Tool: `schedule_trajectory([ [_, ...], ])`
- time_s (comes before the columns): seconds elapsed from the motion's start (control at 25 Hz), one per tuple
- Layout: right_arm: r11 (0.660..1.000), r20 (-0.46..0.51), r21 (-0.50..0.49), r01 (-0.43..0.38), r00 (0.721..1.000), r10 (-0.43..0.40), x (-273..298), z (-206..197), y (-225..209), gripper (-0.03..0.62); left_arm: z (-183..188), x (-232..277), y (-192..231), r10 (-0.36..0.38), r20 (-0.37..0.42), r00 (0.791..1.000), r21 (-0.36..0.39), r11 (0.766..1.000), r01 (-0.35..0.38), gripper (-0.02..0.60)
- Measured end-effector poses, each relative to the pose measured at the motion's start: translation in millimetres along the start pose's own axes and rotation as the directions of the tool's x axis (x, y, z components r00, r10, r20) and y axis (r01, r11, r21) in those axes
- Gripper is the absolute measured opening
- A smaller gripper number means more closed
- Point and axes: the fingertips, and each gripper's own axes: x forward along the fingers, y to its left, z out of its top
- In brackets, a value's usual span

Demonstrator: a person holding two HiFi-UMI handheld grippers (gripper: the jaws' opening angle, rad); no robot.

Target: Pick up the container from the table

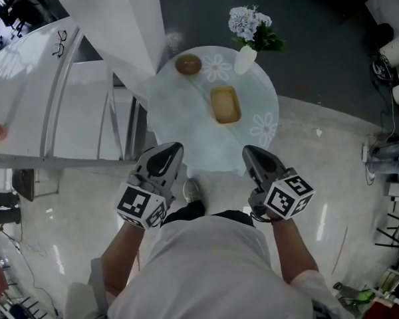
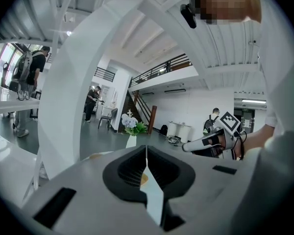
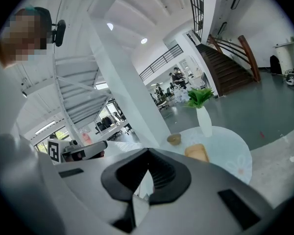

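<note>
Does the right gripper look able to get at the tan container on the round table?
Probably yes: bare tabletop lies between the right gripper and the container; the vase and bowl stand beyond it. Its jaws are shut, though.

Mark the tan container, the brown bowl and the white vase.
tan container (image 1: 225, 104): head view, middle of its inside.
brown bowl (image 1: 188, 64): head view, its centre.
white vase (image 1: 245, 60): head view, middle of its body.

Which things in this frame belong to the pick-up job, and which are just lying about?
Job: rectangular tan container on the round table; left gripper and right gripper, both shut and empty.
Lying about: round brown bowl; white vase of flowers.
</note>
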Motion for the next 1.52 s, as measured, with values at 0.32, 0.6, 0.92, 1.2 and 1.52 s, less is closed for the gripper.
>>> schedule_trajectory([
  [0.32, 1.0, 0.001, 0.004, 0.027, 1.0, -0.027, 18, 12, -14, 0.02, 4, 15, 20, -0.011, -0.009, 1.0, -0.006, 1.0, 0.011, 0.023],
  [0.6, 0.999, -0.01, 0.01, 0.036, 0.999, -0.036, 19, 16, -35, 0.02, -1, 30, 19, -0.004, -0.035, 0.999, -0.017, 1.0, 0.004, 0.023],
  [0.92, 1.0, -0.054, -0.023, 0.009, 0.998, -0.01, 39, 26, -79, 0.02, -8, 59, 24, 0.076, -0.059, 0.995, -0.029, 0.997, -0.077, 0.023],
  [1.2, 0.998, -0.132, -0.039, -0.043, 0.991, 0.038, 74, 29, -124, 0.02, -19, 92, 26, 0.16, -0.095, 0.983, -0.051, 0.985, -0.165, 0.023],
  [1.52, 0.996, -0.213, -0.054, -0.074, 0.975, 0.061, 115, 28, -168, 0.02, -35, 128, 40, 0.223, -0.134, 0.966, -0.084, 0.968, -0.236, 0.023],
])
